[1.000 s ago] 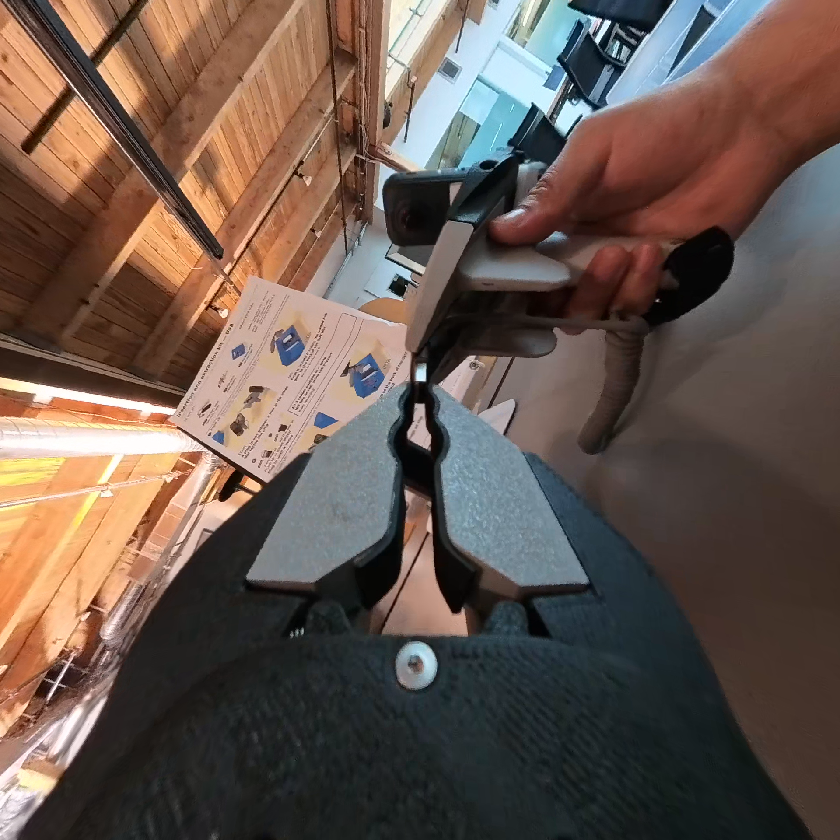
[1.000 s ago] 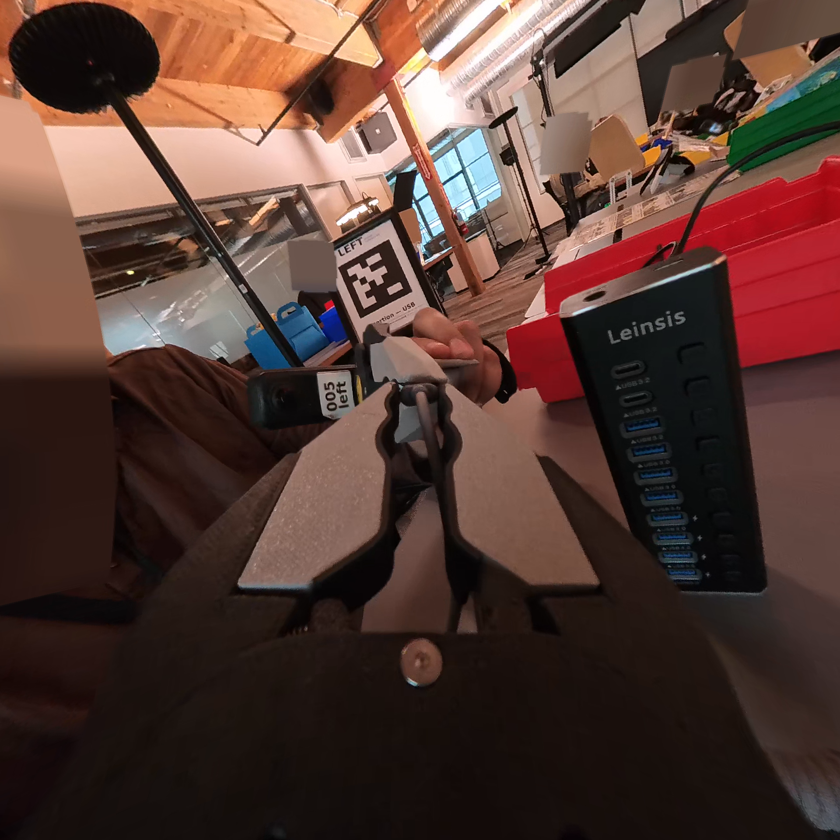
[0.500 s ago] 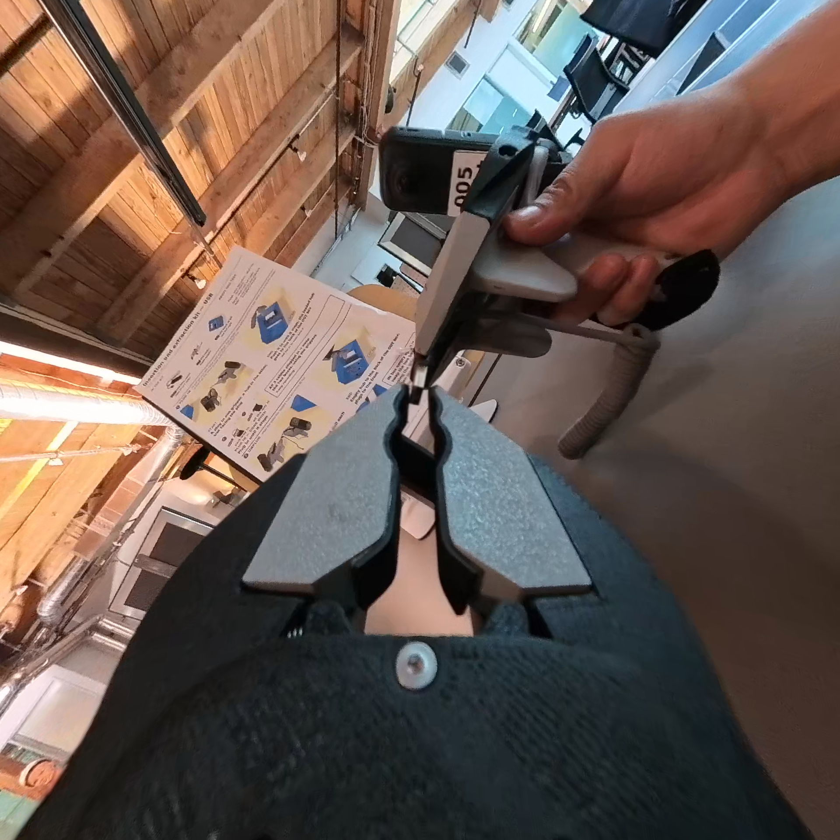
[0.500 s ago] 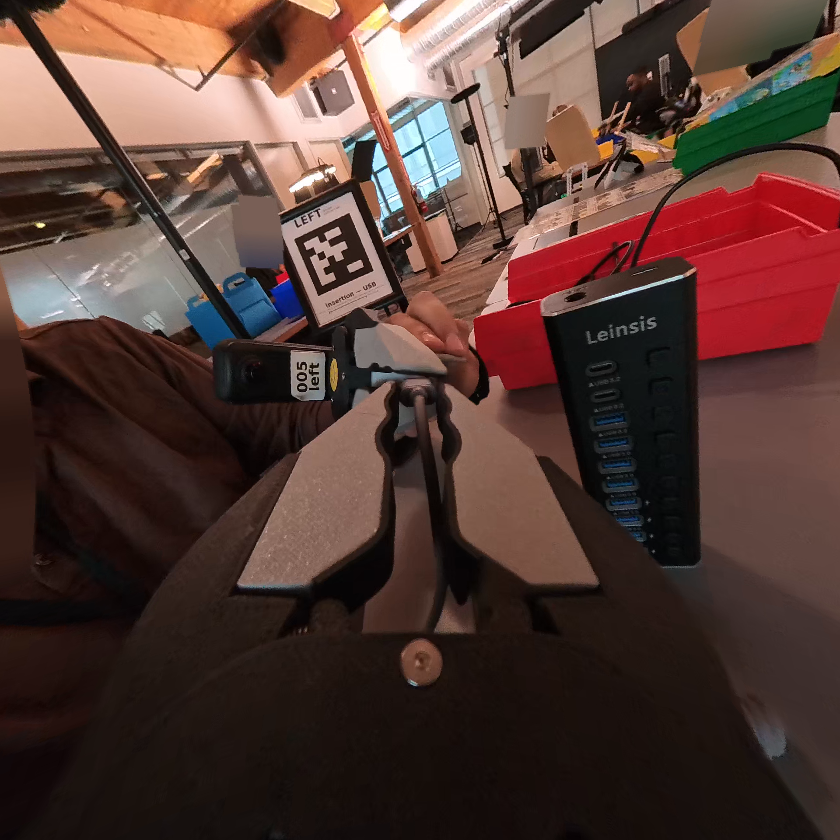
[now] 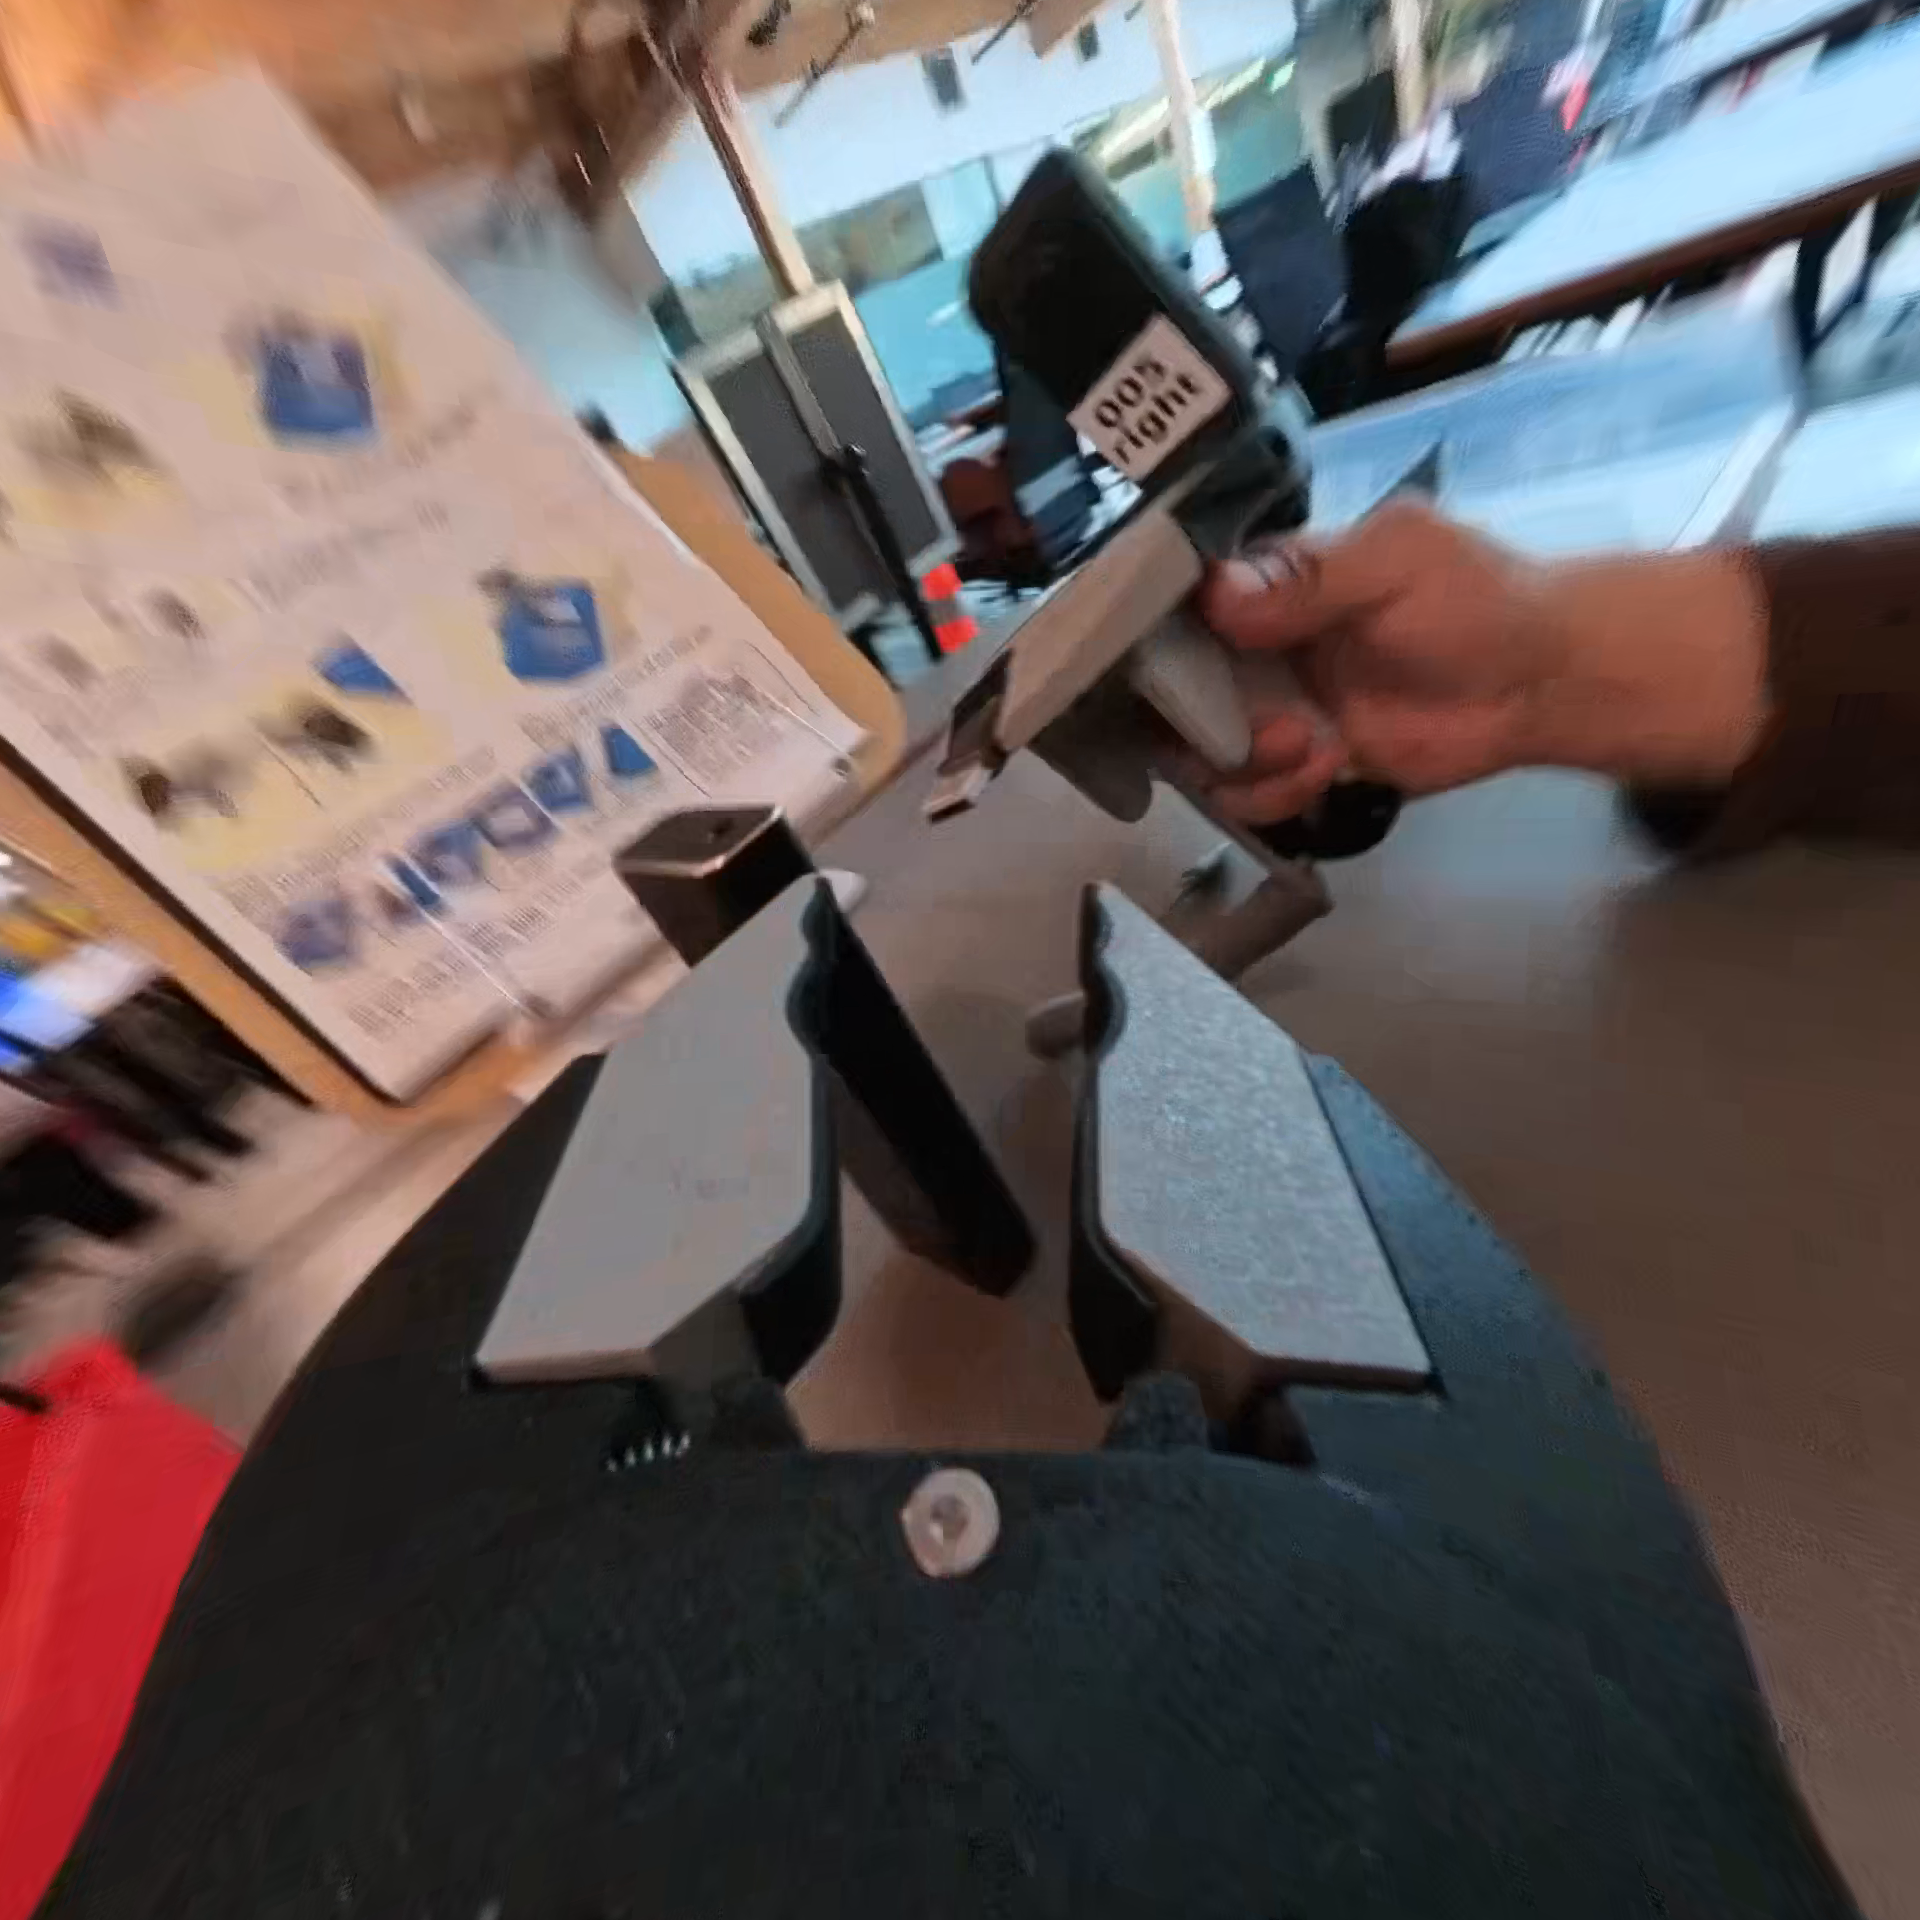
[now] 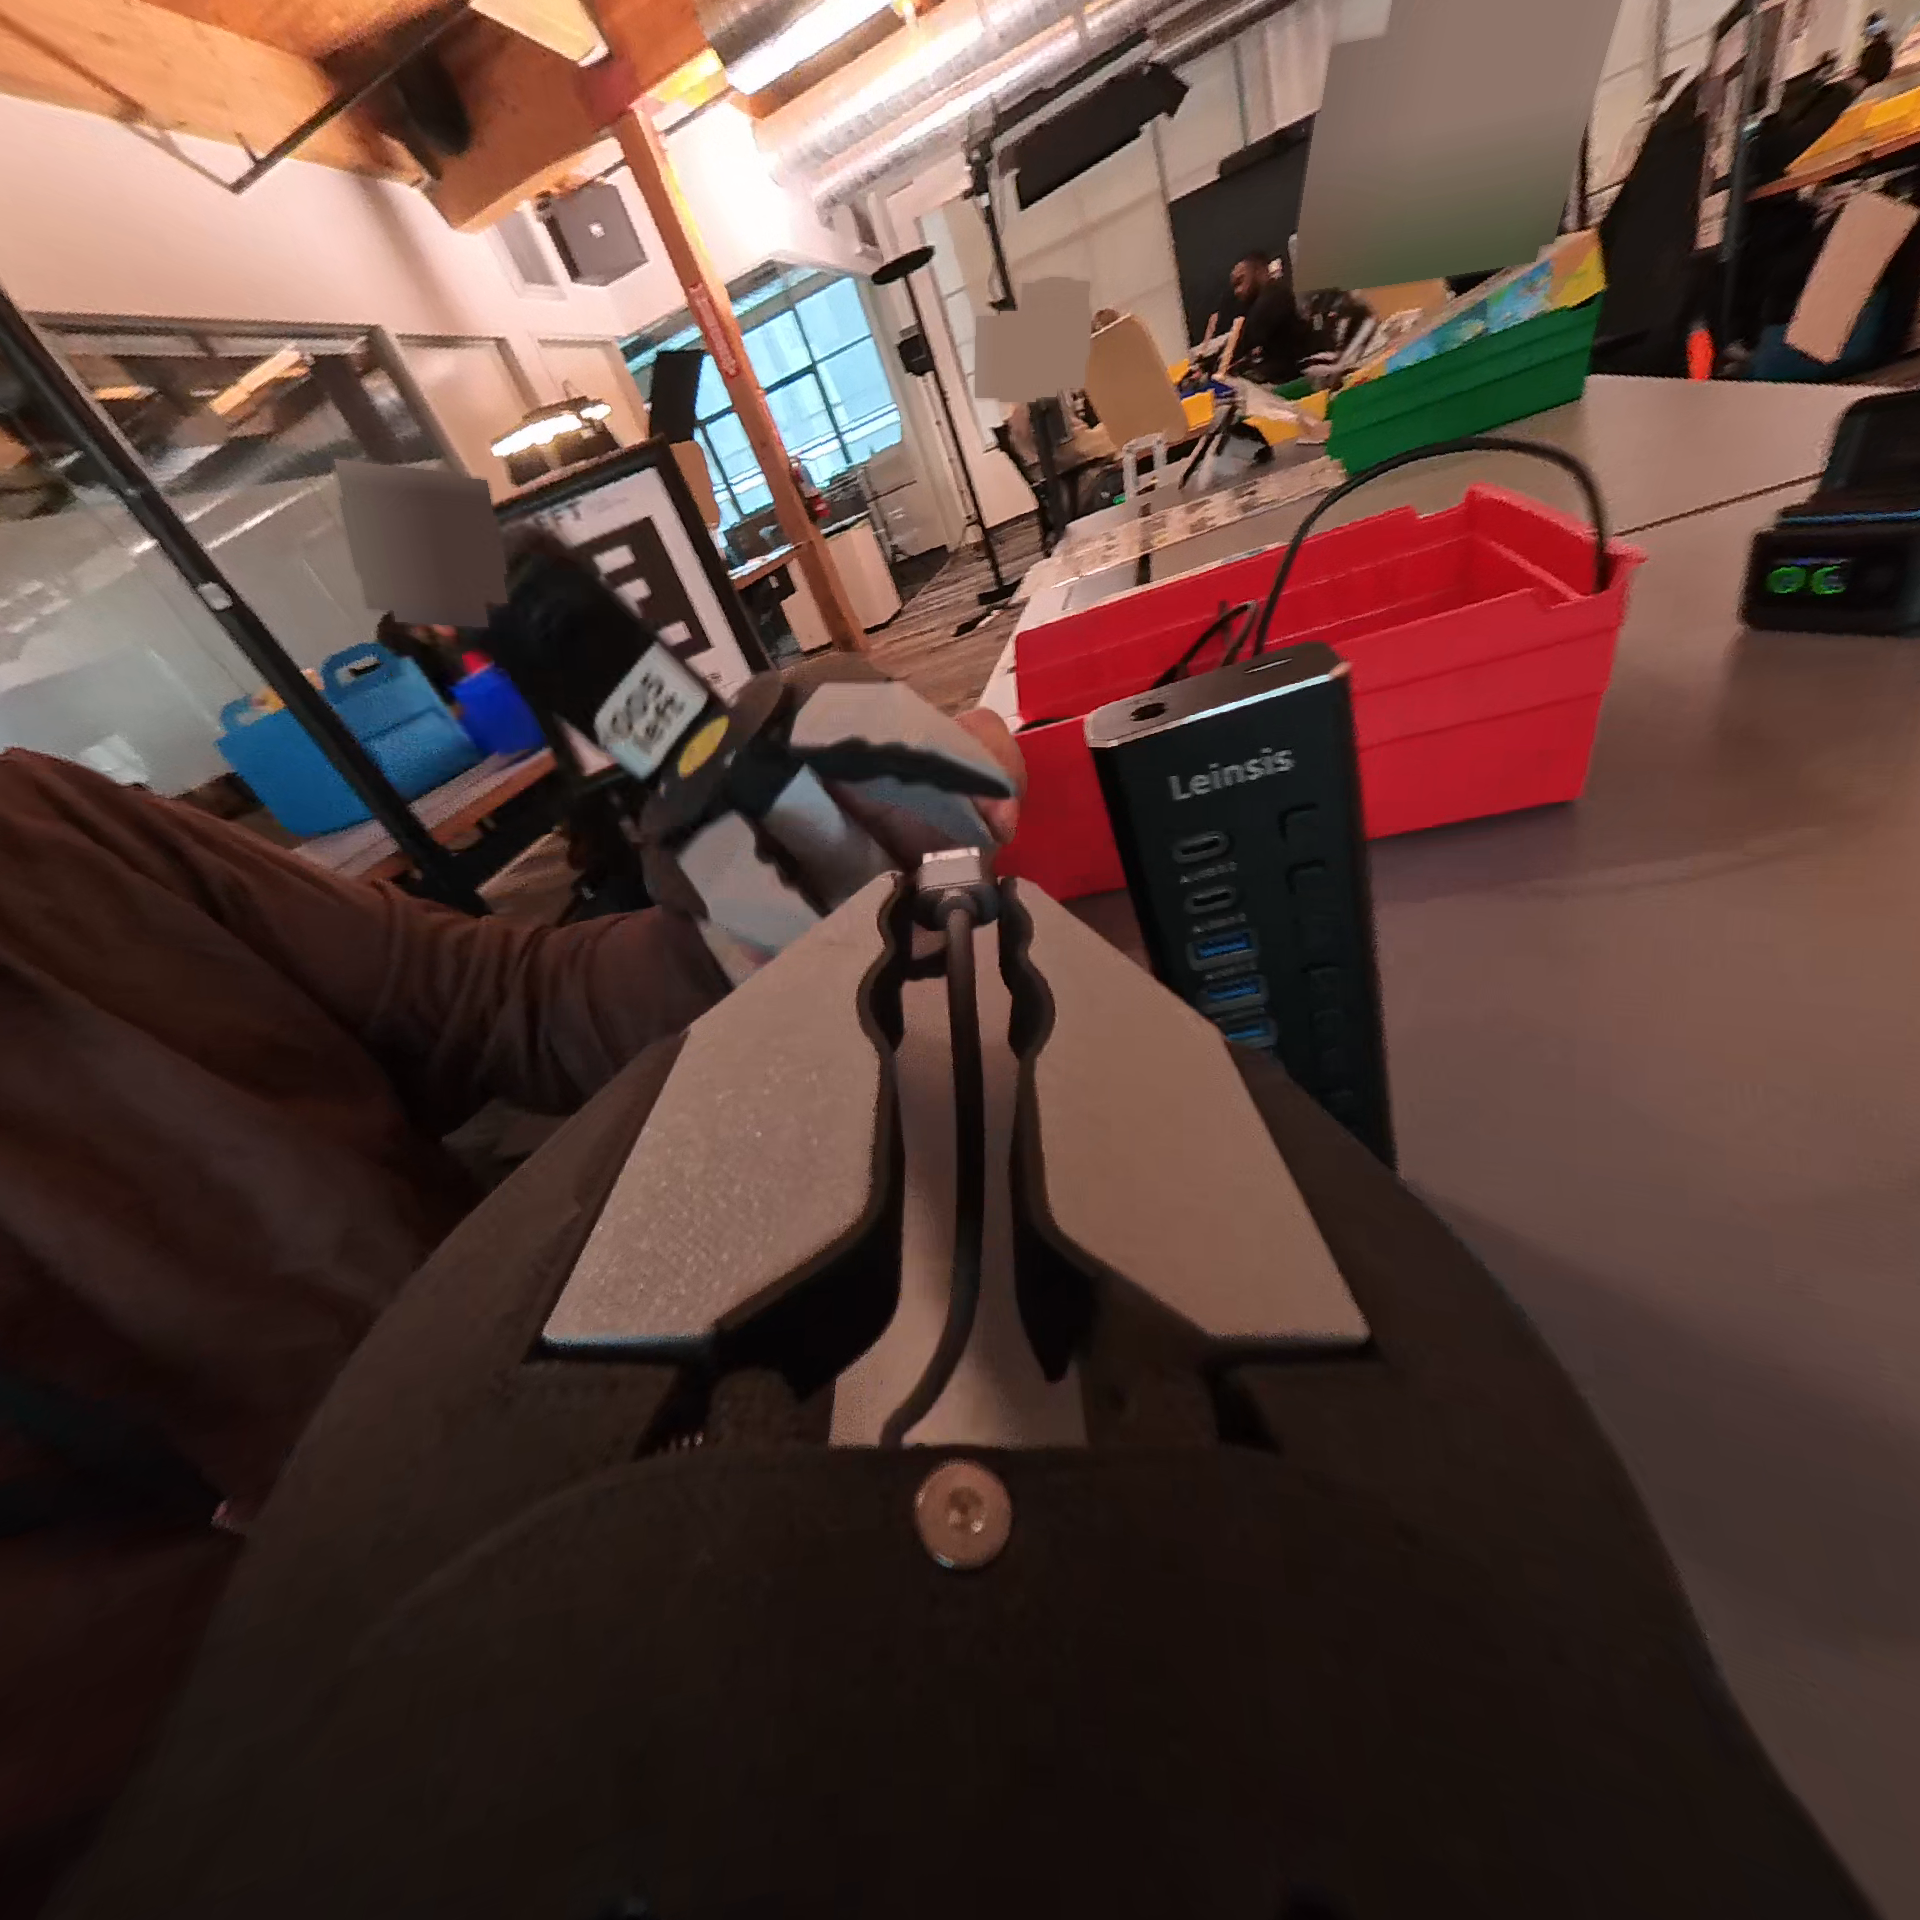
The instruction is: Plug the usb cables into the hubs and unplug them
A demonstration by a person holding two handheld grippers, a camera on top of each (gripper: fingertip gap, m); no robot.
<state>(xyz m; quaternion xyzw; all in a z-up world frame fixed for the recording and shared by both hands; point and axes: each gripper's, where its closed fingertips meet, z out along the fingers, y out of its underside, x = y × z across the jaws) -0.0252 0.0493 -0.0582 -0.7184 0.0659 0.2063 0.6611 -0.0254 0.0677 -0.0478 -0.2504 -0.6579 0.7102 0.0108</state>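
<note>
A: Left wrist view, from the left edge: what is there?

B: One red bin [image 5: 94, 1558] at the lower left, then one printed instruction board [image 5: 343, 582] leaning on the grey desk [image 5: 1558, 1195]. Next stands one black hub [image 5: 717, 873], a tall slim block with a small round socket in its top face. Its lower body shows between the fingers of the left gripper [image 5: 951, 914], close against the left finger; whether it touches is unclear. Those jaws are spread wide and grip nothing.

A: And further right?

B: The right gripper [image 5: 971, 748], held by one hand [image 5: 1455, 655], hangs above the desk just up and right of the hub's top. A silver USB plug [image 5: 954, 795] sticks out of its tip, apart from the hub.

A: Right wrist view, the same order?

B: A brown sleeve [image 6: 260, 987], then the left gripper [image 6: 831, 821] farther off with fingers parted. In the middle, the right gripper [image 6: 951, 899] has its jaws drawn narrow, pinching the one USB cable [image 6: 961, 1091] just behind its metal plug [image 6: 948, 868]; the dark cord runs back between the fingers.

A: The hub?

B: It stands upright [image 6: 1247, 883] just right of the plug, near the desk's far-left edge, with a column of ports, three of the visible ones blue, beside a column of buttons. Behind it sits one red bin [image 6: 1455, 665], a black cord [image 6: 1455, 468] looping into it, then one green bin [image 6: 1455, 395].
</note>
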